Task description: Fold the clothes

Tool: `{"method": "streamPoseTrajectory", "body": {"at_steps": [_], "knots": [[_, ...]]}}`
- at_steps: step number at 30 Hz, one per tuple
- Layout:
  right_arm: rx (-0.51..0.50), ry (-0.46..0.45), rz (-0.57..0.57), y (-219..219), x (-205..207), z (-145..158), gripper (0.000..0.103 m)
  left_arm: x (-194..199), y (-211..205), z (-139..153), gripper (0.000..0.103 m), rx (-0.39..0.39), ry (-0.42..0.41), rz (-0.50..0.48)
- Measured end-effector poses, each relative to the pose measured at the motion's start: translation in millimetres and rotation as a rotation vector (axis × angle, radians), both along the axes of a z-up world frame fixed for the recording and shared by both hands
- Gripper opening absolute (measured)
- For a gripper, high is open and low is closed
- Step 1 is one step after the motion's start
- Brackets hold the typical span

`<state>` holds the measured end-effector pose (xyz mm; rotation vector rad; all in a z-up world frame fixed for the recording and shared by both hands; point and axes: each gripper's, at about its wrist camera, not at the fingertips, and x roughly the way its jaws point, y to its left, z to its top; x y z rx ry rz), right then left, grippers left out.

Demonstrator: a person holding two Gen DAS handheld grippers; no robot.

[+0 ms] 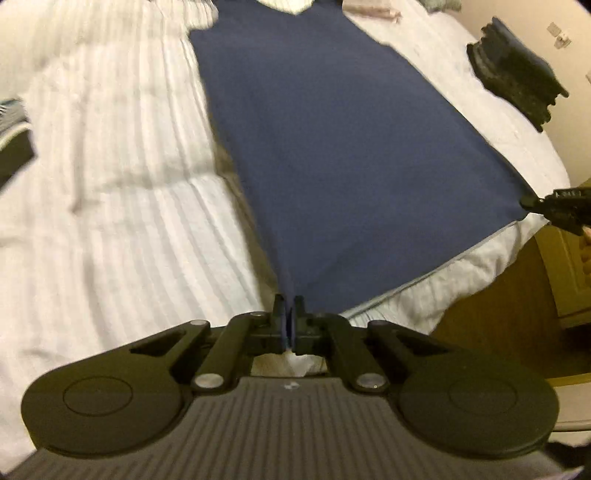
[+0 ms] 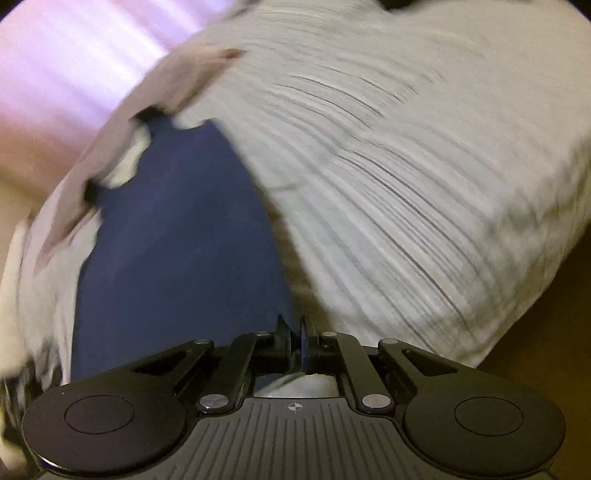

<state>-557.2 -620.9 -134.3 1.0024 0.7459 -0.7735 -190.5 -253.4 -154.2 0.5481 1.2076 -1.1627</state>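
A navy blue garment [image 1: 332,147] lies stretched out along a white striped bed [image 1: 110,184]. My left gripper [image 1: 289,314] is shut on the garment's near corner, with a thin blue edge pinched between its fingers. The right gripper [image 1: 532,202] shows at the right edge of the left wrist view, clamped on the garment's other near corner. In the blurred right wrist view, my right gripper [image 2: 296,332] is shut on the navy blue garment [image 2: 177,240], which runs away from the fingers over the bed.
A pile of dark folded clothes [image 1: 517,74] sits at the far right of the bed. A striped item [image 1: 11,118] lies at the left edge. Pale folded cloth [image 1: 369,9] lies near the bed's head. Wooden floor and furniture [image 1: 554,277] lie right of the bed.
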Motion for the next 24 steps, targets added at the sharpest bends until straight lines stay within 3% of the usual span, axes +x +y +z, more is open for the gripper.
{"method": "streamPoseTrajectory", "body": {"at_steps": [2, 4, 9, 11, 12, 13, 20, 24], "knots": [[-0.025, 0.052, 0.063, 9, 3, 2, 0.002, 5, 8, 8, 0.000, 0.007, -0.004, 0.005], [-0.028, 0.094, 0.094, 13, 6, -6, 0.003, 7, 3, -8, 0.000, 0.038, 0.004, 0.001], [-0.035, 0.161, 0.063, 11, 12, -19, 0.008, 2, -7, -25, 0.000, 0.072, -0.005, -0.047], [-0.073, 0.212, 0.078, 16, 14, -12, 0.025, 3, -3, -23, 0.001, 0.077, -0.002, -0.051], [-0.086, 0.224, 0.072, 19, 14, -8, 0.049, 5, 3, -23, 0.001, 0.087, -0.007, -0.053], [-0.096, 0.228, 0.059, 22, 13, -4, 0.059, 6, 9, -22, 0.002, 0.095, -0.013, -0.053], [-0.105, 0.203, 0.122, 49, 41, 24, 0.059, 11, 30, -1, 0.005, 0.077, -0.055, -0.019], [-0.127, 0.178, 0.195, 53, 77, 41, 0.059, 15, 24, 18, 0.020, 0.048, -0.115, -0.040]]}}
